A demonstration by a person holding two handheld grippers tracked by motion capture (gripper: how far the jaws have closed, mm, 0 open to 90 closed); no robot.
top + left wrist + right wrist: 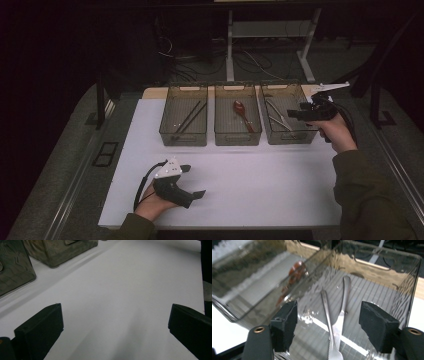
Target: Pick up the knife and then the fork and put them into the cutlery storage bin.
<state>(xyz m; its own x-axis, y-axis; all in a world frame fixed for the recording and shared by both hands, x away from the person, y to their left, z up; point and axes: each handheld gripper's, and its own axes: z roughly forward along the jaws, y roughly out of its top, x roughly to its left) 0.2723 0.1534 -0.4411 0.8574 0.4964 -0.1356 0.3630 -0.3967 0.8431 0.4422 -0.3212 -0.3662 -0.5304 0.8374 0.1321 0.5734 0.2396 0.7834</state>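
We lift the right gripper straight up, jaws apart and empty (left gripper also agape), leaving the knife and fork crossed in the right bin.

Two steel knives crossed flat in the right-hand smoky bin.

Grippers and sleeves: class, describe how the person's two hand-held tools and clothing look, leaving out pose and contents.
Each gripper, left and right, has a black body, two blocky black jaws and a pale three-cornered top plate. A black cable loops from the left one. Brass-coloured rivets show by the right jaws. The sleeves are dark olive.
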